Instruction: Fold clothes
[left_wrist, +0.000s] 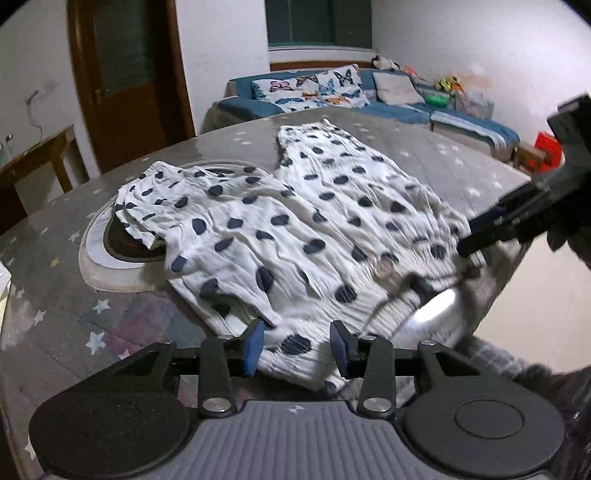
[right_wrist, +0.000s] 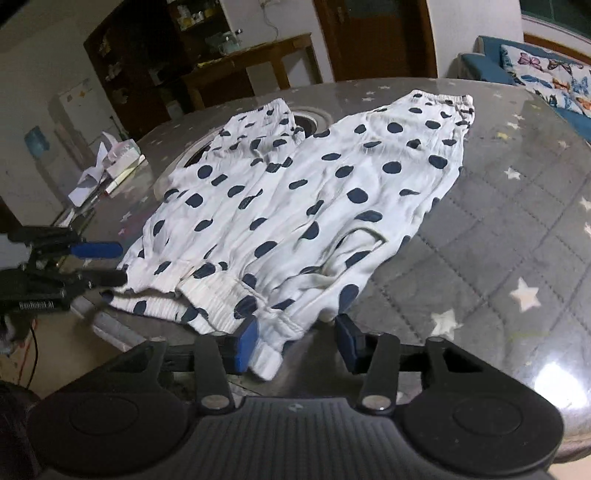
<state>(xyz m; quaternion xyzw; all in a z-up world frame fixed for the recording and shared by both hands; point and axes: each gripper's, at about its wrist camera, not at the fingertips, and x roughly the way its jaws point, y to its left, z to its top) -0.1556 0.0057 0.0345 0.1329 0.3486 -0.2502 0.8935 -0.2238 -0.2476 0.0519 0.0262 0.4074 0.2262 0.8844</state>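
Observation:
White trousers with dark blue dots (left_wrist: 295, 221) lie spread flat on the grey star-patterned table, both legs pointing away from me; they also show in the right wrist view (right_wrist: 314, 206). My left gripper (left_wrist: 297, 347) is open, its blue pads either side of the waistband's left end. My right gripper (right_wrist: 295, 343) is open at the waistband's right corner, cloth lying between the pads. The right gripper also shows in the left wrist view (left_wrist: 469, 243), touching the waistband. The left gripper shows in the right wrist view (right_wrist: 114, 264), open at the cloth's edge.
A round inset with a dark hole (left_wrist: 118, 243) lies in the table under one trouser leg. A tissue box and papers (right_wrist: 118, 158) sit at the table's far left. A blue sofa (left_wrist: 351, 96) and a wooden door (left_wrist: 125, 74) stand behind. The table edge (left_wrist: 476, 317) is close.

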